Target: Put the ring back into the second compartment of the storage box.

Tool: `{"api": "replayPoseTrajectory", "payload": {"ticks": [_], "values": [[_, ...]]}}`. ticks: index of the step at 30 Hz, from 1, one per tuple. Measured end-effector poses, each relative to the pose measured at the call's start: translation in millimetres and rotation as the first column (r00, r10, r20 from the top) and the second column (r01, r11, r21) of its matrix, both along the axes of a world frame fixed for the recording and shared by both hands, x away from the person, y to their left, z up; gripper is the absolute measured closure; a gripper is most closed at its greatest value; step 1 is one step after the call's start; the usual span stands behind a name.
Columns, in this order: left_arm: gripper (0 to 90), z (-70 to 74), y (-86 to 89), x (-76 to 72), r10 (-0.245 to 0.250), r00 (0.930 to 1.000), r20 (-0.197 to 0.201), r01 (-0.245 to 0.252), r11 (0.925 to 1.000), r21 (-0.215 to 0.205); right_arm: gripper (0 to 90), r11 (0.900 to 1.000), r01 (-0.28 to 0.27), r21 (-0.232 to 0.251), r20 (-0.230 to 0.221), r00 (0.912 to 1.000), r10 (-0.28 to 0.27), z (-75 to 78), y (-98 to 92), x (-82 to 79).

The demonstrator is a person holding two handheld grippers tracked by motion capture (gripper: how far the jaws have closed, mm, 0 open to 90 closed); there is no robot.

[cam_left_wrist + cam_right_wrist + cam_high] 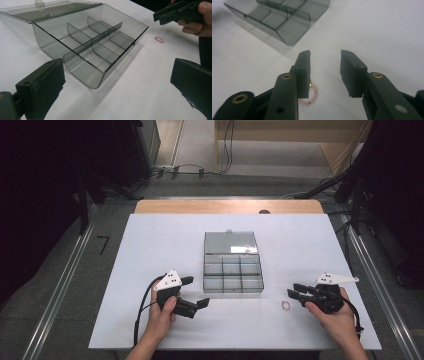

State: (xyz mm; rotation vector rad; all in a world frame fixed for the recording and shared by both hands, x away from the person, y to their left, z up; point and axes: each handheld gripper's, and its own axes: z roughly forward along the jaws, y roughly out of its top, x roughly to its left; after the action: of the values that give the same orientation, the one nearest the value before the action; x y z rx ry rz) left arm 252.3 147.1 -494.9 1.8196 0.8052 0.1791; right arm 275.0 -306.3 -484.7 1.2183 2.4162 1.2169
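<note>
White table (150,245) seen from above, with a strip of bare wood along its far edge. At the middle of the table, a smoky clear plastic organiser box (233,277), lid (231,242) thrown back flat toward the far edge, inside split by dividers into six compartments, all empty as far as can be told. Toward the near right corner, a small pinkish beaded bracelet (286,306) lying flat on the bare surface, well apart from the box and just off its near right corner. Right beside the ring, on its right, the right gripper (294,294) held in a hand (336,317), black jaws apart and pointing left toward the box; in the right gripper view the bracelet (310,96) lying low between the jaws, partly hidden behind one of them, no pad pressing on it. Near the left near corner of the box, the left gripper (196,292) held in the other hand (161,317), jaws spread wide with nothing between them, aimed at the box. Nothing lying between either gripper and the box. Black cable (140,312) trailing from the left gripper toward the near edge.
</note>
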Motion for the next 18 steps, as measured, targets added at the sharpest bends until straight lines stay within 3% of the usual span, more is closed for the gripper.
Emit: {"api": "replayPoseTrajectory", "payload": {"ticks": [7, 13, 18], "values": [[0.0, 0.9, -0.9, -1.8, 0.001, 1.0, 0.002, -0.001, 0.9999, -0.01, 66.6, 0.999, -0.034, -0.04, -0.032, 0.9989, 0.033, -11.4, 2.2, -13.2], [0.0, -1.2, -1.2, -2.5, 0.001, 1.0, -0.003, -0.001, 1.0, -0.007, 67.2, 0.997, -0.039, -0.07, -0.037, 0.9987, 0.036, -17.1, 3.3, -12.4], [0.0, -1.5, 0.6, -2.5, 0.003, 1.0, -0.009, -0.003, 0.9999, -0.01, 74.1, 0.997, -0.027, -0.071, -0.033, 0.9992, 0.024, -18.6, 3.0, -11.1]]}}
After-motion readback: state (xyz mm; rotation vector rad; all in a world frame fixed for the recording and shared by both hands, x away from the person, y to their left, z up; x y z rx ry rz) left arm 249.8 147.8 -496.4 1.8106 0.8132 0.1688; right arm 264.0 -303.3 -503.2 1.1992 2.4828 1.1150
